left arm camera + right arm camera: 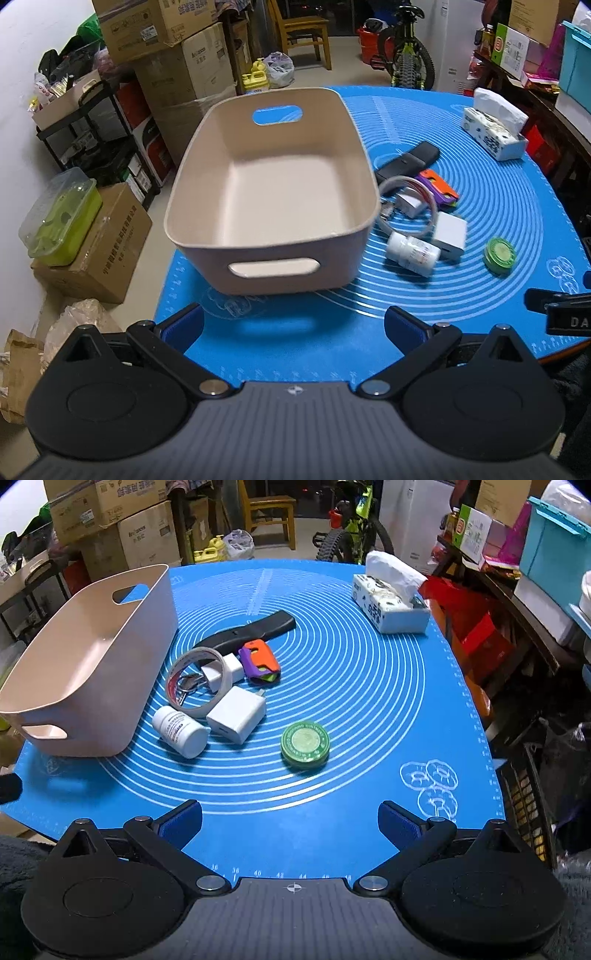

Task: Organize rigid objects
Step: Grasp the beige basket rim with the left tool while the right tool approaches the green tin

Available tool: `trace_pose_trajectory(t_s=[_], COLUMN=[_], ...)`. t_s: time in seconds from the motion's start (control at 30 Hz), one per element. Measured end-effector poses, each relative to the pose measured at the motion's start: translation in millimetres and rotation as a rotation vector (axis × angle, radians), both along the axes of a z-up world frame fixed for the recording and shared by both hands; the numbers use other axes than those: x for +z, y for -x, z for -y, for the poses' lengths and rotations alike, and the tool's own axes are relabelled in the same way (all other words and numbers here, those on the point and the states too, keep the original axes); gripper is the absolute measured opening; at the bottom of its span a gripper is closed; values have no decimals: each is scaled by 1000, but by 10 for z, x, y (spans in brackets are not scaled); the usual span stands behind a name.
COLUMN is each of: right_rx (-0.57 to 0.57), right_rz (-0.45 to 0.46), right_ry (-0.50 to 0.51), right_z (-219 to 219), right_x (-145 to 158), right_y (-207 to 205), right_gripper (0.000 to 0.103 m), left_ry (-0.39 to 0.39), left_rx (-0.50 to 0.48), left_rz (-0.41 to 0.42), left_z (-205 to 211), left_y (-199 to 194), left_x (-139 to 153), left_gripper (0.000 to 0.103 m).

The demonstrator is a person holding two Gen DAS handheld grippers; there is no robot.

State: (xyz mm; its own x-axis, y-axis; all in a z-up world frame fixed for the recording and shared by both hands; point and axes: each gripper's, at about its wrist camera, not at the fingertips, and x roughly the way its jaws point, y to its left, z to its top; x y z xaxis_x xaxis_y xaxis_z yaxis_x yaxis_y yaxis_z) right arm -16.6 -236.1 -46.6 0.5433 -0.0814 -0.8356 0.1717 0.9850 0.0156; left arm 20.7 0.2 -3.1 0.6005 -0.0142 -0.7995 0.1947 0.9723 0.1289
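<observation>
The right gripper point(290, 821) hangs over the near edge of the blue mat point(351, 686), jaws spread wide and empty; the left gripper point(293, 325) is the same, wide apart and holding nothing, just short of the beige bin point(207, 229).

The likeliest trouble is in the clutter beside the bin. The tape roll point(195, 681) leans over a small white plug point(225, 670) and some keys point(186, 685), with the large white charger point(238, 716) and the pill bottle point(181, 731) touching its near side. Grabbing any one of these could drag or topple its neighbours. The bottle lies on its side and would probably roll if nudged. The green tin point(304, 744), well clear of the bin, is low and round, so the fingers might slip over its rim.

Behind the tape lie an orange-and-purple cutter point(260, 661) and a long black remote point(255, 629). The bin is empty, so nothing seems sorted yet.
</observation>
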Motion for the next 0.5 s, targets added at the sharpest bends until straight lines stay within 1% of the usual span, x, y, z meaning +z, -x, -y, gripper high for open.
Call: trace_pose_trajectory(t_s=[0.17,0.3,0.4,0.47,0.5], right_rx=[12,4,-7,-12,-15], right_rz=[33,49,52,46,42], right_ry=[9,25,17,14,14], right_z=[4,22,55,77,84], right_x=[14,-1,-38,-80,-101], right_y=[-144,-294,-416,-486,-519], right_gripper=[101,101,101,101,101], left_ry=[14,21,28,24,22], left_rx=[14,43,69,81,89], left_rz=[3,5,5,8,4], left_z=[-146,-284,-407,-486,-527], left_y=[-241,-473,-641,-764,-839], left_x=[38,57,30,12,-3], left_gripper=[102,102,101,96,86])
